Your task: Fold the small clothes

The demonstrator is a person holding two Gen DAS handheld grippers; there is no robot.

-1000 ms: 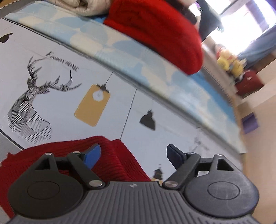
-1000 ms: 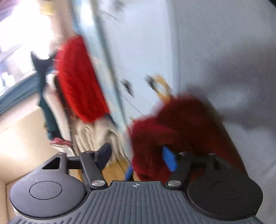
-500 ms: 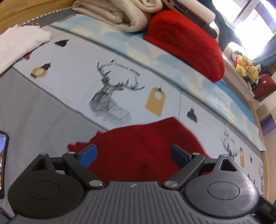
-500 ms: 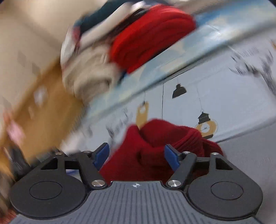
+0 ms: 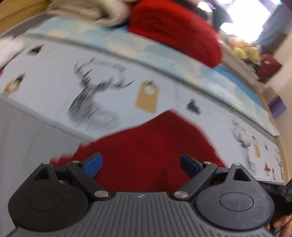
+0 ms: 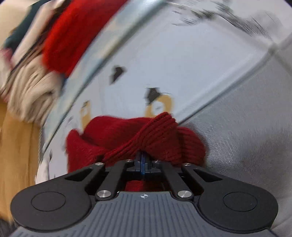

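A small dark red knit garment [image 5: 146, 145] lies on the printed bed sheet [image 5: 54, 76]. My left gripper [image 5: 141, 163] is open, its blue pads spread just above the near part of the garment and holding nothing. In the right wrist view my right gripper [image 6: 142, 160] is shut on a ribbed fold of the same red garment [image 6: 146, 136], which bunches up in front of the closed pads.
A folded bright red knit [image 5: 175, 31] and a beige folded cloth [image 5: 94, 11] sit stacked at the far edge of the bed; they also show in the right wrist view [image 6: 73, 36]. A white cloth [image 5: 9, 49] lies far left. Yellow plush toys [image 5: 246, 52] sit beyond.
My right gripper has closed on a fold of the red garment; it was open half a second ago. My left gripper stays open and has shifted a little closer over the garment.
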